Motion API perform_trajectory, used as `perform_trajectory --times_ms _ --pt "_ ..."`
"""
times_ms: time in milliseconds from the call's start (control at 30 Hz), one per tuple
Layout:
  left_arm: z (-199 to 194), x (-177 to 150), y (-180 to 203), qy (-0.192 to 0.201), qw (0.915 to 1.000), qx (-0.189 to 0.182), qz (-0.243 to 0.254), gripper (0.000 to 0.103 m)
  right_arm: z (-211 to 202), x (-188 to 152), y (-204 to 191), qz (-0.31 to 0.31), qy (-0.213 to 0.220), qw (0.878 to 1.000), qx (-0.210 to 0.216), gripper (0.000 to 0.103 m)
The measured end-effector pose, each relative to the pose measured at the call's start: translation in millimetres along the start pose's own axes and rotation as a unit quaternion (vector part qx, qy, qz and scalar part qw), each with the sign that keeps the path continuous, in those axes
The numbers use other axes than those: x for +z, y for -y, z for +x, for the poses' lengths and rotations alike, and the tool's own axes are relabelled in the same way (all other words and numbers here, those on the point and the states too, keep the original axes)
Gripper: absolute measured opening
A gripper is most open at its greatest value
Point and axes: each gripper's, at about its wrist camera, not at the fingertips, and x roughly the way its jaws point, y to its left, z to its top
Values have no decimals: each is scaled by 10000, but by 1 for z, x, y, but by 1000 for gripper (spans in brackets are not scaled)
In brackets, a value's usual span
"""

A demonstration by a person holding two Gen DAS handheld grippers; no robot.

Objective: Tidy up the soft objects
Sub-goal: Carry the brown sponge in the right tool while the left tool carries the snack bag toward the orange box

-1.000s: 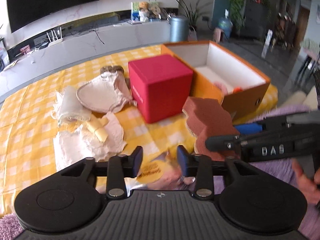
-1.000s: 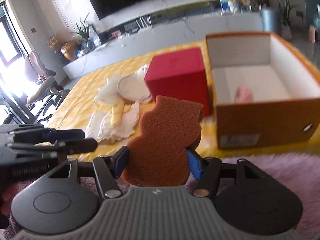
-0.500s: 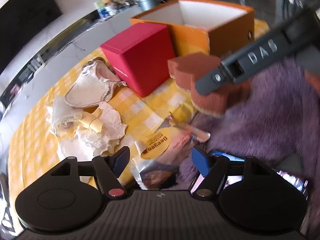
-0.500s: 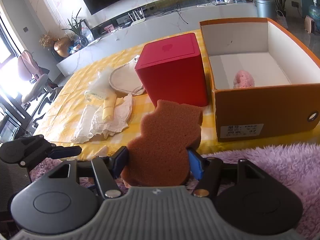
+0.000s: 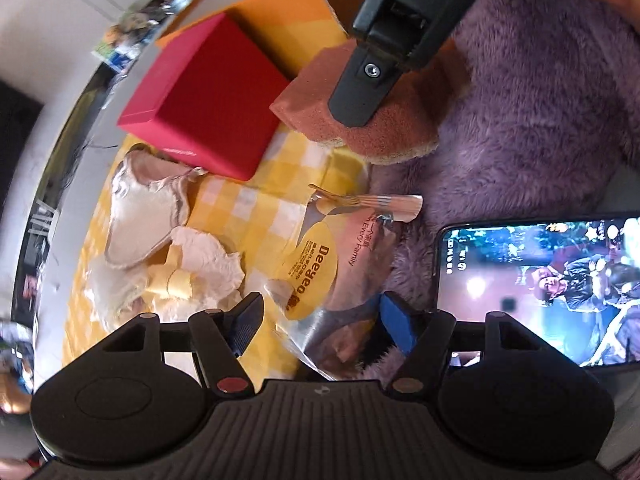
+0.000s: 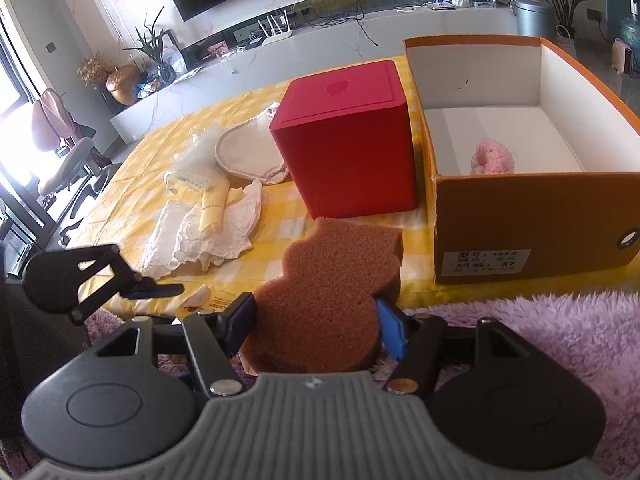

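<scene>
Sponge (image 6: pixel 332 300) pinched in our right tongs (image 6: pixel 316 330) beside the red box (image 6: pixel 348 140) could slip — left tongs (image 5: pixel 320 320), just spread, hold nothing.

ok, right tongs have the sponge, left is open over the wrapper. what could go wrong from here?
1. The brown sponge is pinched only near its bottom by the right tongs; it may flop or slip on the way to the orange box.
2. The left tongs, jaws just opened wide, hang over the plastic wrapper beside a phone; closing could catch the purple fleece or nudge the phone.
</scene>
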Motion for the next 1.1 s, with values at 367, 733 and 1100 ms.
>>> perform_trajectory --times_ms 367,733,1100 --pt "26 15 -7 -164 9996 -202 -56 67 6 0 1 -13 -64 10000 -33 65" --pt "24 18 -4 -121 9989 -277 -350 34 9 -1 -1 -72 -157 9997 -148 41" --pt "-10 3 -42 245 9770 -379 -2083 28 9 -1 1 -37 -245 9996 -144 61"
